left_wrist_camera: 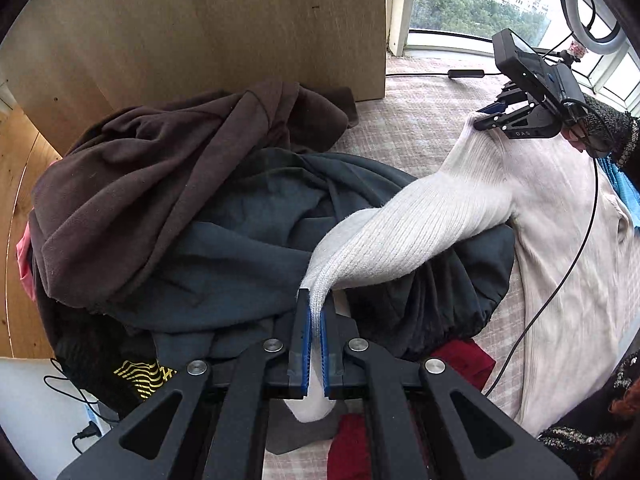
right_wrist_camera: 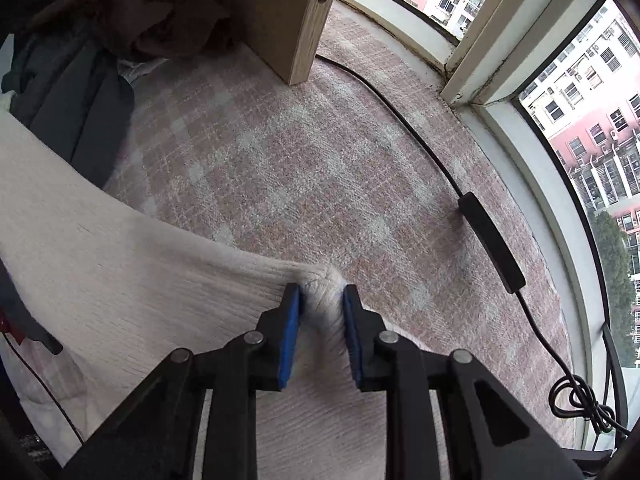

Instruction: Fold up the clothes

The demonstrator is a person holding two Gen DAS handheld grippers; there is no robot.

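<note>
Left gripper (left_wrist_camera: 316, 308): points steeply down, its blue pads (left_wrist_camera: 306, 344) pressed together on the cuff end of the white ribbed sweater (left_wrist_camera: 420, 224); the sleeve runs up and right from the pinch.
Right gripper (right_wrist_camera: 322, 300): its blue pads pinch a bunched fold of the same sweater's edge; the knit fills the gap between the fingers. In the left wrist view it shows at upper right (left_wrist_camera: 486, 118), held by a hand (left_wrist_camera: 576, 136) in a dark speckled sleeve.
White ribbed sweater: its sleeve stretches over the dark pile, and its body lies spread on the pink checked blanket (right_wrist_camera: 320, 152) to the right.
Clothes pile: a brown garment (left_wrist_camera: 160, 184) lies on top at the left, a dark teal garment (left_wrist_camera: 248, 248) beneath and beside it; a red garment (left_wrist_camera: 464, 356) peeks out near the lower edge.
Wooden panel (left_wrist_camera: 224, 24): stands upright behind the pile, its foot on the blanket.
Black cable (right_wrist_camera: 424, 144): runs across the blanket near the window (right_wrist_camera: 580, 120), with an inline box along it.
Ring light (left_wrist_camera: 592, 4): seen at upper right by the window.
</note>
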